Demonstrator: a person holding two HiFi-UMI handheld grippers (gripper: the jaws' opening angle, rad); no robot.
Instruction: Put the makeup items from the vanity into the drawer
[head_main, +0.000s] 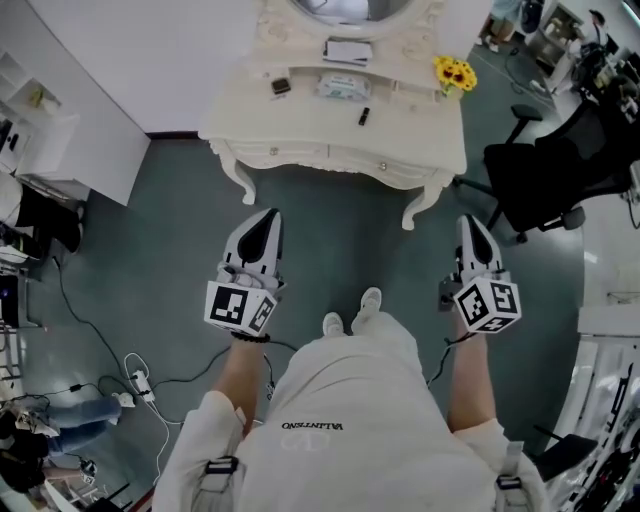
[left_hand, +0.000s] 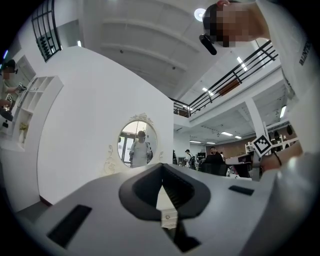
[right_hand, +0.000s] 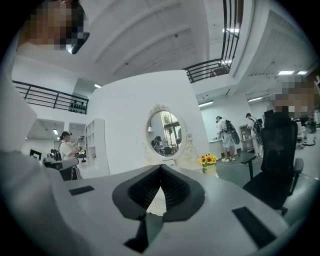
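The white vanity (head_main: 300, 130) stands ahead of me against the wall, its oval mirror (left_hand: 138, 142) showing in both gripper views. On its top lie a small dark compact (head_main: 281, 86), a pale packet (head_main: 345, 87), a short dark tube (head_main: 364, 116) and a white box (head_main: 348, 51). Two drawer fronts with small knobs (head_main: 275, 152) are closed. My left gripper (head_main: 268, 216) and right gripper (head_main: 468, 222) hang over the floor short of the vanity, pointing at it. Both are shut with nothing between the jaws, which meet at the tips (left_hand: 161, 166) (right_hand: 160, 167).
A pot of sunflowers (head_main: 453, 72) sits on the vanity's right end. A black office chair (head_main: 545, 180) stands to the right of the vanity. Cables and a power strip (head_main: 135, 385) lie on the floor at left, beside a white shelf unit (head_main: 40, 130).
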